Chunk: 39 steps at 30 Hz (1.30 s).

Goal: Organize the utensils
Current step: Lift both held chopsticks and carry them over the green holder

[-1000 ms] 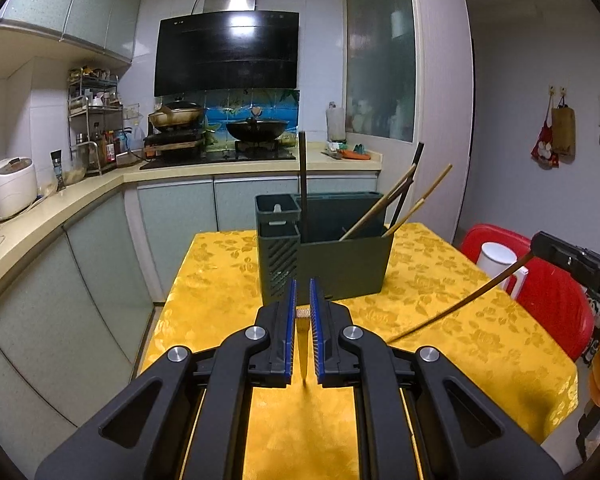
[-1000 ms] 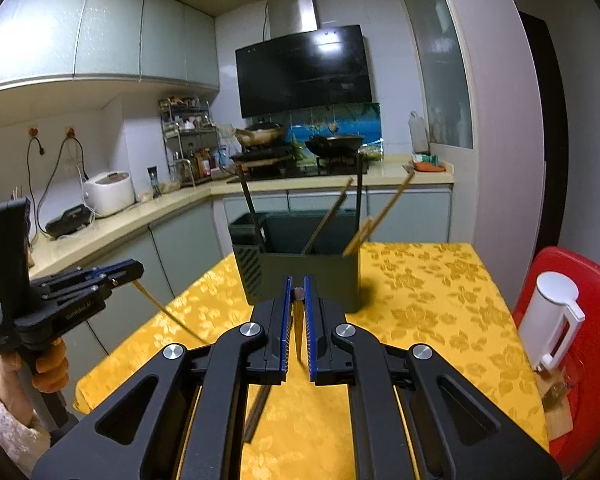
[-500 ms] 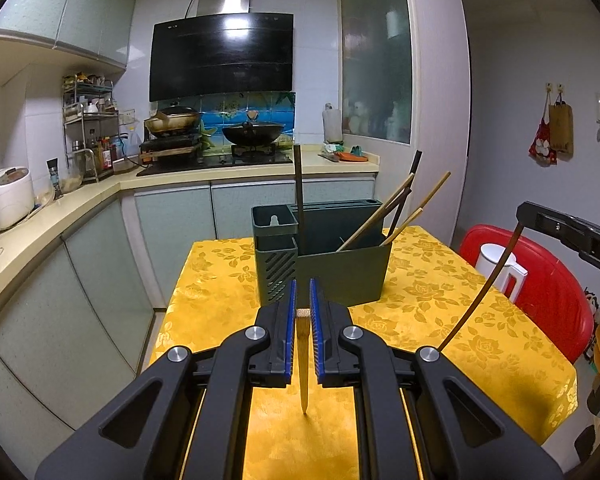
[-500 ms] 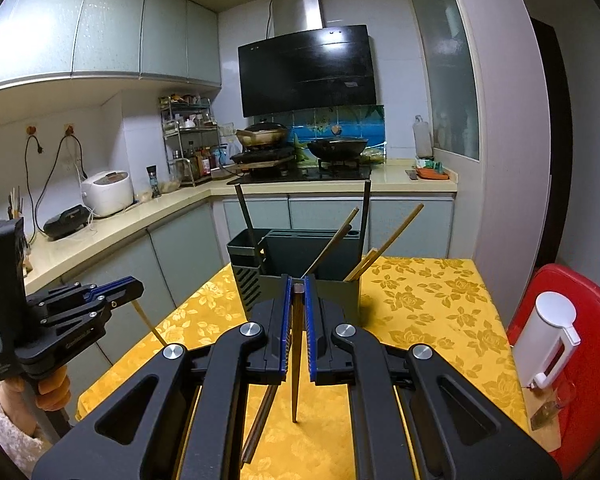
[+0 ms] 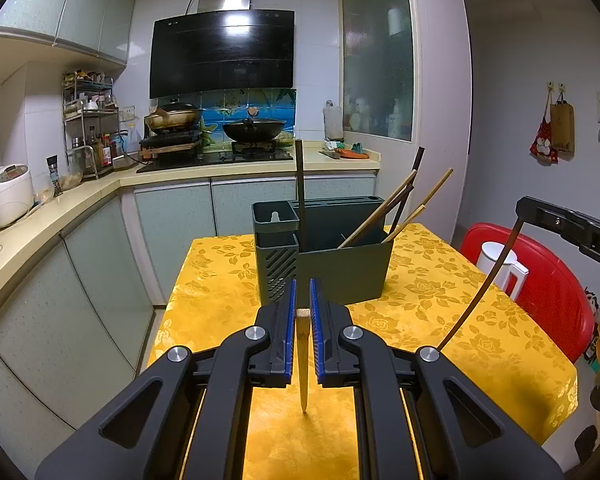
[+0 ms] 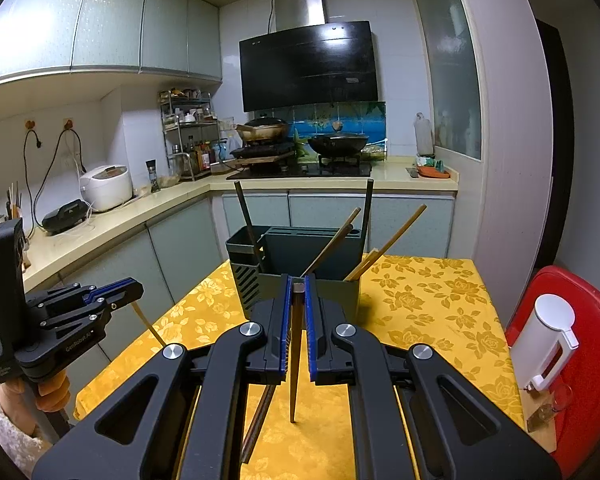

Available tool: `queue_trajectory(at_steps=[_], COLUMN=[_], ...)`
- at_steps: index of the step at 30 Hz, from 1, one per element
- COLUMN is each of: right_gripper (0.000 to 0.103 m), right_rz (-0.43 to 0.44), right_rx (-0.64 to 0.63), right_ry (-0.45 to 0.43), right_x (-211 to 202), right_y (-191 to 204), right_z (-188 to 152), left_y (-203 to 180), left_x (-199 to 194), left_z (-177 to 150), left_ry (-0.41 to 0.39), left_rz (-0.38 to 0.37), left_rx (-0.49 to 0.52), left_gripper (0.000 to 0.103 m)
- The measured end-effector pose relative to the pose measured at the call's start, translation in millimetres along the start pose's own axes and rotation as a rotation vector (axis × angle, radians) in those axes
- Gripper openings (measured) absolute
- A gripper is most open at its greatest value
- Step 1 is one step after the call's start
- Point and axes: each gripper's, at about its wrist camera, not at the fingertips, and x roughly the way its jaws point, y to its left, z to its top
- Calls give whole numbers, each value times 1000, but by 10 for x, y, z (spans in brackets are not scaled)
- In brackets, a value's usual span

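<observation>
The dark green utensil holder (image 5: 324, 256) stands on the desk (image 5: 440, 320), which wears a yellow flowered cloth, and serves here as the landmark.

Left of the holder and nearer the camera, the left tongs (image 5: 302, 312) are clamped on a pale bamboo chopstick (image 5: 302, 364). The stick hangs nearly upright with its blunt end between the blue pads and its pointed tip down, above the cloth. In the right wrist view these tongs (image 6: 134, 286) appear well left of the holder, off the desk edge, held by a hand (image 6: 50, 394) in a fleecy white sleeve.

In the holder itself, one dark chopstick (image 5: 300, 184) stands upright at the divide between the small slotted compartment on the left and the large compartment. Several pale and dark chopsticks (image 5: 396, 208) lean to the right out of the large compartment.

In front of the holder, the right tongs (image 6: 297, 292) are closed on a dark brown chopstick (image 6: 295, 360), gripped at its thick end, tip hanging down over the cloth. Another dark chopstick (image 6: 260, 420) lies on the cloth beneath these tongs.

Right of the holder, beyond the desk edge, a white kettle (image 6: 548, 340) sits on a red chair (image 6: 588, 360).
</observation>
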Motion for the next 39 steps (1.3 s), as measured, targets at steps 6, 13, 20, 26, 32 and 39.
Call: queue_trajectory(at_steps=[6, 13, 20, 26, 32, 39], right_gripper=[7, 7, 7, 7, 7, 7], right_rz=[-4, -4, 6, 18, 14, 24], right_rx=[-9, -8, -17, -1, -5, -5], right_ry=[3, 4, 5, -5, -19, -37], right_x=[1, -3, 0, -6, -14, 36], right_y=[5, 11, -14, -88, -113, -114], right_z=[-35, -34, 0, 136, 310, 575], left_y=[1, 0, 33, 56, 28, -8], left_x=[0, -1, -6, -5, -7, 41], left_z=[0, 0, 64, 167, 351, 703], left_ry=[-1, -2, -4, 0, -11, -41], left_rz=[1, 2, -3, -19, -31, -42], left_rx=[2, 4, 5, -4, 17, 29], left_gripper=[7, 7, 7, 7, 7, 7])
